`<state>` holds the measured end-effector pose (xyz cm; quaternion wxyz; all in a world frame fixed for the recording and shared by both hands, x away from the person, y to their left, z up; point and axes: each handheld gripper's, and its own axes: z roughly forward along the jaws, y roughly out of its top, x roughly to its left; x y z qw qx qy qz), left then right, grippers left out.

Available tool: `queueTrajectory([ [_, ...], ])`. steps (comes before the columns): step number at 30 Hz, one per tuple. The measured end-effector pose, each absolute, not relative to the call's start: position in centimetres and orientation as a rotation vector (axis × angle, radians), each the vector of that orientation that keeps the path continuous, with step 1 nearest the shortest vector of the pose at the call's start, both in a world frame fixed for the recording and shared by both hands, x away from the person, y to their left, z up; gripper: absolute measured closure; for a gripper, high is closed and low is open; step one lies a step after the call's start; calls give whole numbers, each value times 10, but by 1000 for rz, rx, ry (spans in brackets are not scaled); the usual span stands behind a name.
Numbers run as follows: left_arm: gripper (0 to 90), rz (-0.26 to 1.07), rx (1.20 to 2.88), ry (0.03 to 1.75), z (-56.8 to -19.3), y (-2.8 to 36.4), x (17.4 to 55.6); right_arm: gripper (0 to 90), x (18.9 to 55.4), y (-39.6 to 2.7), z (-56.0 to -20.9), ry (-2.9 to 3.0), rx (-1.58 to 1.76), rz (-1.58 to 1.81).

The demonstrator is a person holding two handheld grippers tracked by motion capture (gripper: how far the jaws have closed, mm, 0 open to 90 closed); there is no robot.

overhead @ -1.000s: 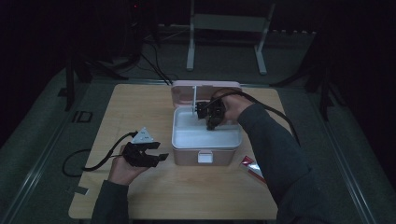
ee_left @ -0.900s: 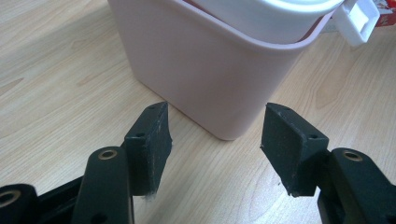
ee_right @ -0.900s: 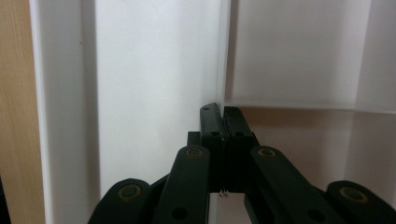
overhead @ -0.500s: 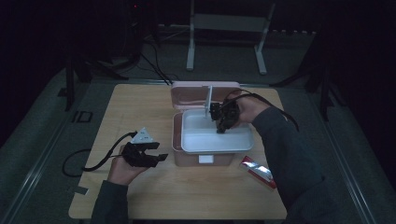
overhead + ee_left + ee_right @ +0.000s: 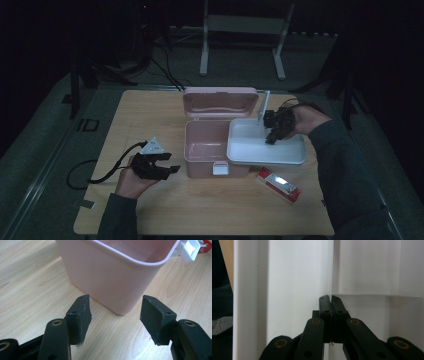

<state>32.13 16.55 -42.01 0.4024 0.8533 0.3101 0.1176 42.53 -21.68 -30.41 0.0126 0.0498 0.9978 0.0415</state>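
Observation:
A pink box (image 5: 207, 145) stands open in the middle of the table, its lid (image 5: 220, 102) tipped back. My right gripper (image 5: 272, 132) is shut on a thin upright wall of a white tray (image 5: 265, 150). The tray hangs over the box's right edge. In the right gripper view the jaws (image 5: 331, 298) meet on that thin white wall, with the tray (image 5: 297, 277) all around them. My left gripper (image 5: 167, 162) rests low at the box's front left, jaws apart. Its jaws have just opened slightly, nothing between them (image 5: 116, 315); the pink box (image 5: 112, 272) stands just ahead.
A red and white packet (image 5: 279, 184) lies on the wooden table (image 5: 150, 115) in front of the tray. The box's white latch (image 5: 188, 250) hangs at its front. A cable trails left from the left gripper. A white stand is on the floor behind the table.
The right gripper has carried the white tray to the right, from over the pink box to beside it, exposing the box's inside. The left gripper has stayed in place.

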Motion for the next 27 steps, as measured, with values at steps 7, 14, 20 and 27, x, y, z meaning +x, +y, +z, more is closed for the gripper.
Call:
queueTrajectory([
  [7,409,286,2162,776,-421,164,322,898,423,-267,-298,3092,286,134],
  [14,409,275,2157,778,-422,163,323,897,432,-313,-294,3017,520,221],
  [20,408,268,2154,776,-423,163,324,897,445,-334,-317,2982,673,227],
  [27,408,264,2151,778,-424,163,324,896,461,-333,-363,2972,791,194],
])
